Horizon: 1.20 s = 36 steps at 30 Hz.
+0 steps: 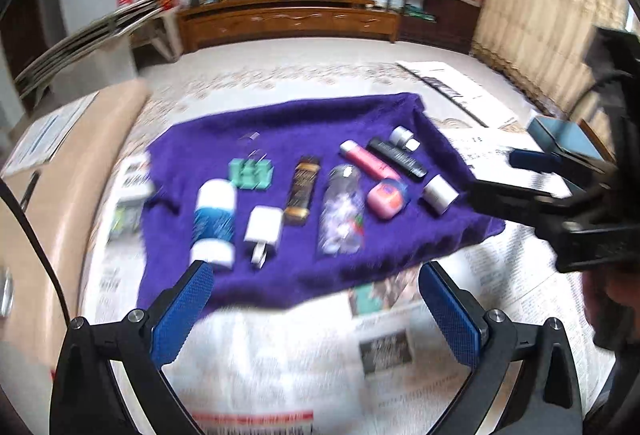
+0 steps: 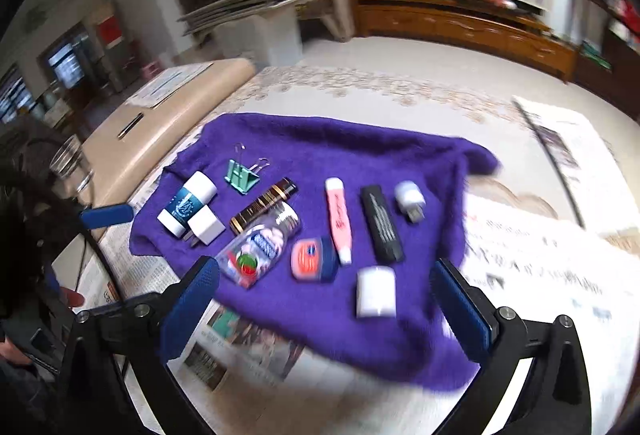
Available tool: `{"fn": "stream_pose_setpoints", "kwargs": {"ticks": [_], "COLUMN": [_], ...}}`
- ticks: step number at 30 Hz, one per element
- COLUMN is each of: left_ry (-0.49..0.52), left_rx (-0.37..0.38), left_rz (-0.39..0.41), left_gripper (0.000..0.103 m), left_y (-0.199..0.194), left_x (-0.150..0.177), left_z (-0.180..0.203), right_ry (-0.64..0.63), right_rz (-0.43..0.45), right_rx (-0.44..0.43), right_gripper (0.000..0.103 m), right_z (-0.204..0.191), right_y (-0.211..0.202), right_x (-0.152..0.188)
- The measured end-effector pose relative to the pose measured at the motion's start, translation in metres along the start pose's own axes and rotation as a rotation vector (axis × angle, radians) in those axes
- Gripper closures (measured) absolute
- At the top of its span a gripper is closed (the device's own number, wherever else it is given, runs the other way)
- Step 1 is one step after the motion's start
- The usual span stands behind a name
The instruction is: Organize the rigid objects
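Both your grippers, the left gripper (image 1: 316,299) and the right gripper (image 2: 326,295), hang with fingers spread wide and empty above the near edge of the purple towel (image 2: 360,155). The objects lie in a loose row on it: blue-labelled bottle (image 2: 187,204), green binder clip (image 2: 241,174), pink tube (image 2: 338,219), black tube (image 2: 382,225). Blur leaves every label and the newspaper (image 2: 532,255) print unreadable.

Both tools, the left gripper (image 1: 316,299) and the right gripper (image 2: 326,295), share one build. Black frames carry silver round screws at the joints. Their fingers (image 1: 184,311) wear blue, finely dotted pads.
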<state>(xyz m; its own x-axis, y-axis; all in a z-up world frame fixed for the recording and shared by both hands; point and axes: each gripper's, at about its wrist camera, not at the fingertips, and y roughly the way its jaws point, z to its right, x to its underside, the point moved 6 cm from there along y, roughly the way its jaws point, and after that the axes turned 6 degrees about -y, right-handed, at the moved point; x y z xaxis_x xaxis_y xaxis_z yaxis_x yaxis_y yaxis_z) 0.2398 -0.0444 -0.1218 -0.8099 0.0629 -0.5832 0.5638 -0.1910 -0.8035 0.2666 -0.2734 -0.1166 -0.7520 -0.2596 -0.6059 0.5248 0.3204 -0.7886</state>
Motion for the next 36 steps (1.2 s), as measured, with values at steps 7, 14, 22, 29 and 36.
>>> {"fn": "stream_pose_setpoints", "kwargs": {"ticks": [7, 14, 22, 29, 36], "left_ry": [-0.088, -0.133, -0.129, -0.116, -0.125], "left_rx": [-0.069, -0.100, -0.111, -0.142, -0.148], "left_rz": [0.012, 0.029, 0.040, 0.050, 0.043], "left_gripper": [0.000, 0.000, 0.000, 0.000, 0.000], "left_y": [-0.034, -0.075, -0.106, -0.118, -0.125], "left_x": [0.028, 0.046, 0.072, 0.083, 0.089], "left_z": [-0.014, -0.014, -0.009, -0.008, -0.012], "right_ry": [0.115, 0.171, 0.186, 0.185, 0.181], "right_rz": [-0.003, -0.014, -0.022, -0.010, -0.008], "right_rx": [0.111, 0.196, 0.237, 0.274, 0.287], "right_gripper": [0.000, 0.000, 0.000, 0.000, 0.000], "right_z": [-0.026, -0.048, -0.070, -0.079, -0.082], "right_y": [-0.044, -0.077, -0.098, -0.112, -0.118], "right_x": [0.036, 0.069, 0.095, 0.104, 0.107]}}
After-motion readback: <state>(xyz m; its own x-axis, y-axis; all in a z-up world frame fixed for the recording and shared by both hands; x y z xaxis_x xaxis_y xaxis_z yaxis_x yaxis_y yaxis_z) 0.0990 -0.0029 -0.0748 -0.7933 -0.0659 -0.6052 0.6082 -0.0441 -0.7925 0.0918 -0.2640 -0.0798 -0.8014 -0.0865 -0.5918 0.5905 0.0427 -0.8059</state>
